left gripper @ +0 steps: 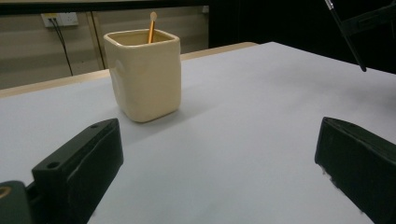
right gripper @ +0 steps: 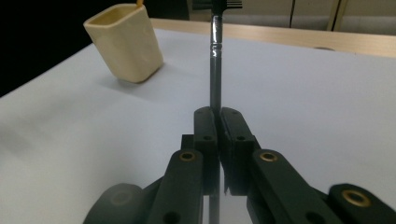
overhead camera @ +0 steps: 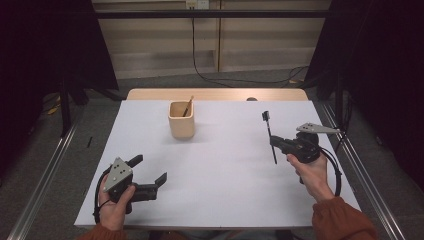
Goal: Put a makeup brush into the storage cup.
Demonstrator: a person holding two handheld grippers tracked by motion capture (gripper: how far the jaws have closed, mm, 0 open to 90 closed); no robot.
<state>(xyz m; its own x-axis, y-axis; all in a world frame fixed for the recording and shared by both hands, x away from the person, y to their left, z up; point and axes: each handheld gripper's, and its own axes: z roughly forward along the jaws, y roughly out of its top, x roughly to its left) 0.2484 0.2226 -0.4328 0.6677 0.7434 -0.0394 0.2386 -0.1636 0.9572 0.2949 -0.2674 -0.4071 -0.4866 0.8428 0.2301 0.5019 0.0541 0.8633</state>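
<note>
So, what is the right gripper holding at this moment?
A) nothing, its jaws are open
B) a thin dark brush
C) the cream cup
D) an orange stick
B: the right gripper has its jaws closed on a thin dark brush, held above the table, while the cream cup stands apart with the orange stick inside.

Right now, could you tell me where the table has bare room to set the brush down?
The white table top lies bare between the left gripper and the right gripper, and in front of the cream cup. The back left corner and the stretch right of the cup are bare too. It is tight only around the cup and under the black brush that the right gripper clamps.
</note>
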